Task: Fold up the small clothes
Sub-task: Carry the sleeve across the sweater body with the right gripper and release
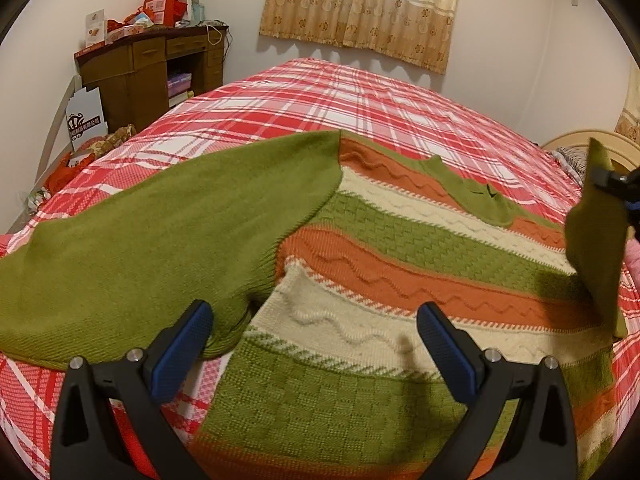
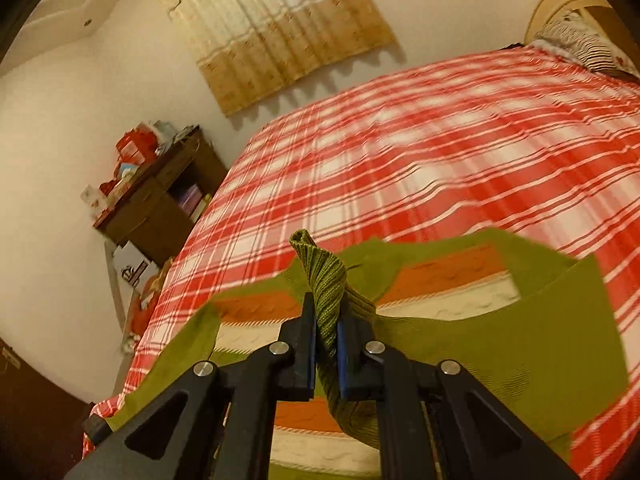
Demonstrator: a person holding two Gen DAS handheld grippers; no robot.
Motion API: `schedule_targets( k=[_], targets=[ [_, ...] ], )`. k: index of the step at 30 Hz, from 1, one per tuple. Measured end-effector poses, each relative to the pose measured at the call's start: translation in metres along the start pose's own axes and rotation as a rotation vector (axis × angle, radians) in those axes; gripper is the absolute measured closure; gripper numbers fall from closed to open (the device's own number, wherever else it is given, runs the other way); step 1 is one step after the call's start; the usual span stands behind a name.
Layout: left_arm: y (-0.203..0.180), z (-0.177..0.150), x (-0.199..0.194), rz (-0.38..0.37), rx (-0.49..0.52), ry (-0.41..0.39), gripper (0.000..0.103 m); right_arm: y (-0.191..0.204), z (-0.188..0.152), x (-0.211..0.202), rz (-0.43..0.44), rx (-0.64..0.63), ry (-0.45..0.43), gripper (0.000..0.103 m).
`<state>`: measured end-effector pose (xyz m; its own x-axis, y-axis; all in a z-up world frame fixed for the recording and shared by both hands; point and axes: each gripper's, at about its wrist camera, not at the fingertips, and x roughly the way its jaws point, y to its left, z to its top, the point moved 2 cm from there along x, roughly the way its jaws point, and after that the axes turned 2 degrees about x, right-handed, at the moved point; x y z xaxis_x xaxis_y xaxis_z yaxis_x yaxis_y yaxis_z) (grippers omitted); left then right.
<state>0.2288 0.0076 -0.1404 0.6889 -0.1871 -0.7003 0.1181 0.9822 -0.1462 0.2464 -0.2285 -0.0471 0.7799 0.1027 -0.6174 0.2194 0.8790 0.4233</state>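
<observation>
A knitted sweater (image 1: 400, 248) with green, orange and cream stripes lies spread on the red plaid bed (image 1: 320, 96). Its green left sleeve (image 1: 140, 240) stretches flat toward the left. My left gripper (image 1: 314, 320) hovers open just above the sweater's lower body, with nothing between its blue pads. At the right edge of the left wrist view, the right sleeve (image 1: 596, 248) is lifted off the bed, pinched by my right gripper (image 1: 616, 184). In the right wrist view, my right gripper (image 2: 326, 320) is shut on the ribbed green sleeve cuff (image 2: 324, 280), which sticks up between its fingers.
A brown wooden desk (image 1: 148, 68) piled with red boxes stands at the bed's far left corner. A patterned curtain (image 1: 360, 8) hangs on the far wall. A headboard and a striped pillow (image 2: 580, 44) lie at the right. Bags and clutter lie on the floor left of the bed.
</observation>
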Motion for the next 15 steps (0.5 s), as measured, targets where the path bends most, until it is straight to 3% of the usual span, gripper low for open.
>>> schedule_targets(
  k=[12, 15],
  targets=[
    [0.006, 0.001, -0.006, -0.04, -0.025, -0.005, 0.0, 0.01, -0.026, 0.044, 0.017, 0.006, 0.071, 0.096],
    [0.015, -0.001, -0.021, 0.019, -0.02, 0.013, 0.0, 0.009, -0.031, 0.05, 0.019, 0.014, 0.084, 0.096]
  ],
)
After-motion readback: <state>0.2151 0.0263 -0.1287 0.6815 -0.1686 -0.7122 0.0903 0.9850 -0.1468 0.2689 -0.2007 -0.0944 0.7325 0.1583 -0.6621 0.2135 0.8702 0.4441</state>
